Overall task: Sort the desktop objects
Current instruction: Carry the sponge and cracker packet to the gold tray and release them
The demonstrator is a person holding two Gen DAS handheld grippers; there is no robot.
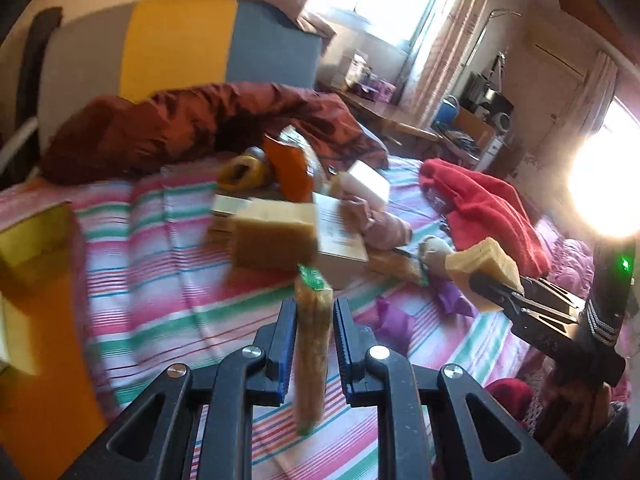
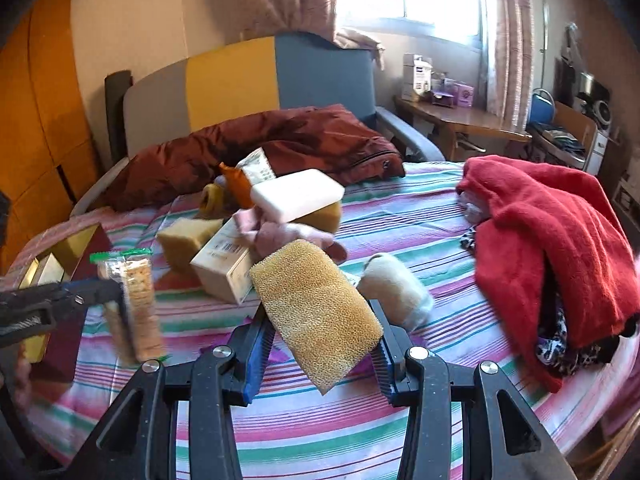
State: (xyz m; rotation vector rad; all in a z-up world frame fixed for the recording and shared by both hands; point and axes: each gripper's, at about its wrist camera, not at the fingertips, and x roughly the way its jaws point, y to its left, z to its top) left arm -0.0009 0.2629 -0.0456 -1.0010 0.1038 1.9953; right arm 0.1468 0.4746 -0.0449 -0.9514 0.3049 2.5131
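My left gripper [image 1: 314, 312] is shut on a clear cracker pack [image 1: 313, 344] with a green top, held above the striped cloth; the pack also shows in the right wrist view [image 2: 134, 308]. My right gripper [image 2: 320, 320] is shut on a yellow sponge [image 2: 316, 312], which shows at the right of the left wrist view [image 1: 486, 266]. A pile lies beyond: a cardboard box [image 2: 226, 268], another sponge [image 2: 186, 240], a white block [image 2: 298, 194], pink cloth [image 2: 276, 232], an orange pouch [image 2: 236, 184] and a cream roll [image 2: 394, 288].
A striped cloth [image 2: 400, 216] covers the round table. A red towel [image 2: 552, 248] lies at the right, a dark red jacket [image 2: 280, 140] at the back. A yellow-lined open box [image 2: 60, 260] stands at the left edge. A colour-block chair [image 2: 248, 76] and a desk [image 2: 460, 116] stand behind.
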